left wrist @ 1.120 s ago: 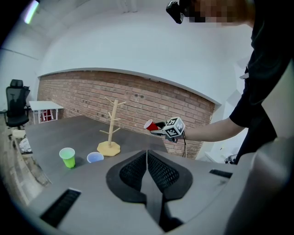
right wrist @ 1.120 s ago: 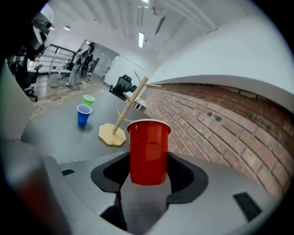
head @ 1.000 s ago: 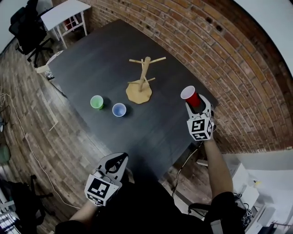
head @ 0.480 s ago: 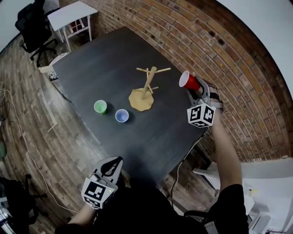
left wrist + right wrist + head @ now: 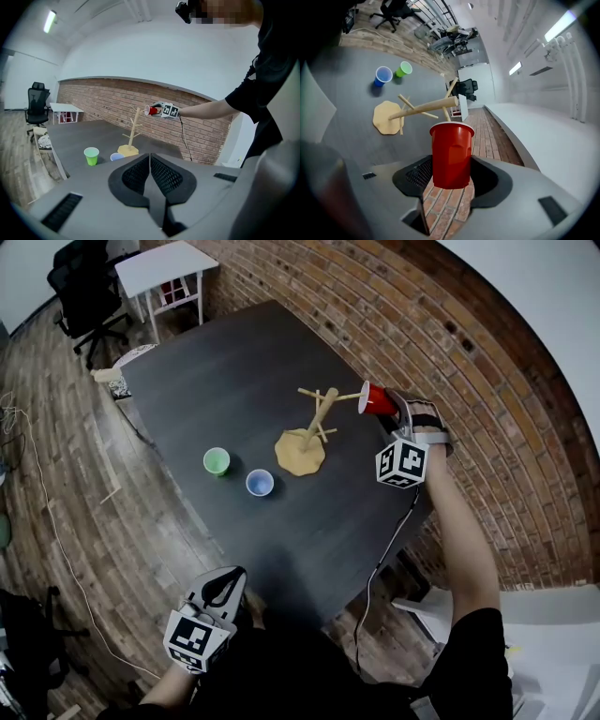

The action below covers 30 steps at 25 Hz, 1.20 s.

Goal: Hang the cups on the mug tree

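A wooden mug tree (image 5: 314,424) on a round base stands on the dark table (image 5: 225,381). My right gripper (image 5: 390,409) is shut on a red cup (image 5: 376,399), held on its side with its mouth toward the tip of the tree's upper right peg. In the right gripper view the red cup (image 5: 450,153) sits between the jaws, and the mug tree (image 5: 423,108) lies just beyond its rim. A green cup (image 5: 217,461) and a blue cup (image 5: 260,484) stand upright on the table left of the tree. My left gripper (image 5: 221,589) is shut and empty, off the table's near edge.
A brick wall (image 5: 450,343) runs along the table's far right side. A white side table (image 5: 169,263) and a black office chair (image 5: 84,287) stand at the far left. A cable (image 5: 384,559) hangs past the table's near right corner.
My right gripper has risen and moved toward the tree, rolling the red cup from upright onto its side. The left gripper has shifted only a little.
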Each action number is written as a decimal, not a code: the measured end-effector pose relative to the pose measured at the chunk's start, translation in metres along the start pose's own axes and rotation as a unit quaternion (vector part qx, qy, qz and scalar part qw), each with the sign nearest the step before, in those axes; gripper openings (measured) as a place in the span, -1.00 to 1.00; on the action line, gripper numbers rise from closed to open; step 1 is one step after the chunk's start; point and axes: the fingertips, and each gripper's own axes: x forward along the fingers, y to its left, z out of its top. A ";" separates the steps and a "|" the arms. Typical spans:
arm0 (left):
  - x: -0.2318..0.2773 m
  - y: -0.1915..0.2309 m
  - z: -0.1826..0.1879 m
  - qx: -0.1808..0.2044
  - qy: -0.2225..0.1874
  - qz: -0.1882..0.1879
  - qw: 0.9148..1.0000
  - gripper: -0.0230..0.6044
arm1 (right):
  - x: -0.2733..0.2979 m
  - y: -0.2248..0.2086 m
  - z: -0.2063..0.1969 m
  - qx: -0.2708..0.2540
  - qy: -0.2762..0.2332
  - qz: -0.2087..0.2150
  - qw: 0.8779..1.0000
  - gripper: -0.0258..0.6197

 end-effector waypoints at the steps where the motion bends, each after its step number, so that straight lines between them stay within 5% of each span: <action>1: -0.001 0.001 0.000 -0.002 -0.001 0.002 1.000 -0.85 | 0.003 0.000 0.004 -0.011 -0.001 0.002 1.000 -0.09; 15: -0.002 0.008 -0.002 -0.009 -0.002 0.014 1.000 -0.85 | 0.024 0.025 0.044 -0.188 -0.007 0.010 0.982 -0.09; 22: -0.001 0.005 0.000 -0.006 0.000 0.010 1.000 -0.85 | 0.021 0.026 0.043 -0.150 -0.011 0.013 0.988 -0.08; 26: -0.001 0.003 0.002 -0.002 -0.002 0.006 1.000 -0.85 | 0.004 0.013 0.040 -0.124 -0.011 -0.015 0.992 -0.08; 30: 0.000 -0.002 0.007 0.006 -0.005 -0.003 1.000 -0.85 | -0.027 -0.005 0.029 -0.044 -0.030 -0.059 0.997 -0.08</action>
